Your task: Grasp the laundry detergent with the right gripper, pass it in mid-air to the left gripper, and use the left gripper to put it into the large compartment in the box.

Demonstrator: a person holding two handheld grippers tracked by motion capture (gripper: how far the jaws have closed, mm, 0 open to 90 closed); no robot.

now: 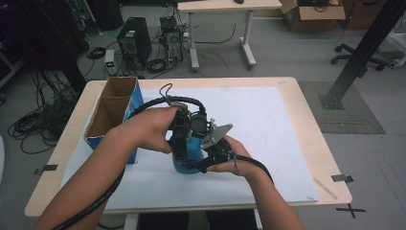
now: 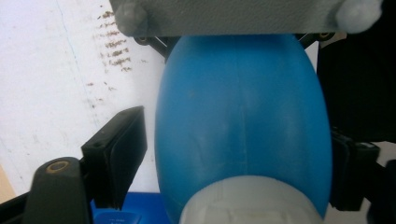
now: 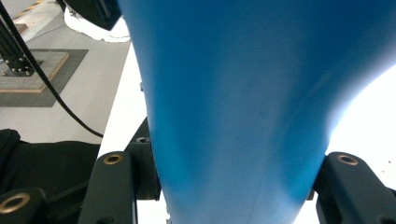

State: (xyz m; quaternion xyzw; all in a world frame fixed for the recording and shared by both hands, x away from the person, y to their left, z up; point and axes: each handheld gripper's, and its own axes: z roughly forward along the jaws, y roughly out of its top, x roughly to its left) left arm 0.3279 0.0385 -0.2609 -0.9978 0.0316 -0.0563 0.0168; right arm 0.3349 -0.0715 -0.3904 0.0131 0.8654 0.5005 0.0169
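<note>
Tools meet on a blue bottle [image 1: 187, 160]: right tool [image 3: 219, 186] clamps it, left tool [image 2: 233, 158] stands wider around it.

Black tools [image 1: 184, 139] with brass-ringed screw holes trail ribbed black cables [image 1: 95, 203]; one carries a grey plate [image 1: 216, 134].

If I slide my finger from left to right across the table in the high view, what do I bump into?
Cardboard box → left gripper → blue bottle → right gripper → bare white mat → strip of tape.
</note>
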